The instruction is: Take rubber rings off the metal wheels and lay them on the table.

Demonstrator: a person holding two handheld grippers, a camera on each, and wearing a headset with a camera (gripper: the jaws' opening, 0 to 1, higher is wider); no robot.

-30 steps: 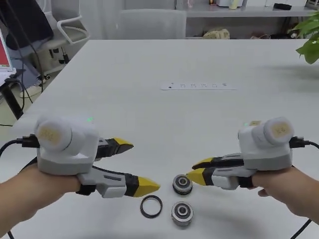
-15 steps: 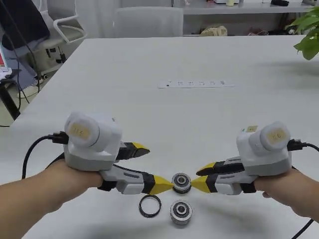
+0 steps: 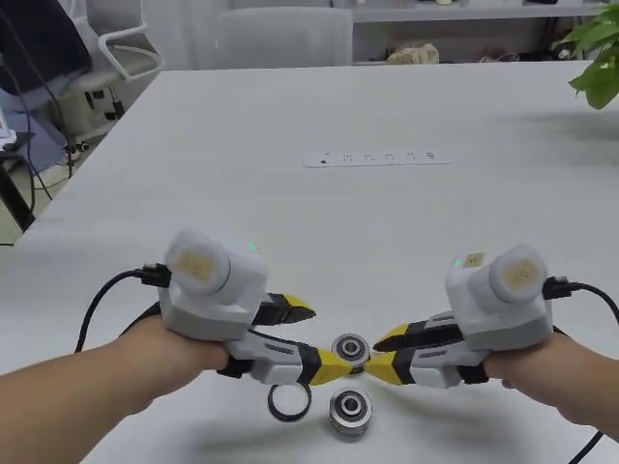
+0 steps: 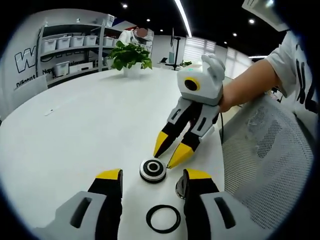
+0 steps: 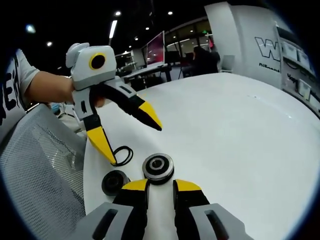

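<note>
Left gripper (image 3: 330, 335) nearer, wheel (image 3: 350, 348) at fingers (image 3: 332, 364)

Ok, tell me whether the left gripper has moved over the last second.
Yes. The left gripper closed in on the far wheel from the left; its lower tip now sits right beside it.

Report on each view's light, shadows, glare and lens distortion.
Head view: soft even light, faint shadows by the near wheel and loose rubber ring on the table, sharp, no glare. Left gripper view: fisheye bows the table edge; the ceiling strip light blows out. Right gripper view: same bowing, dark ceiling, far wheel crisp.
</note>
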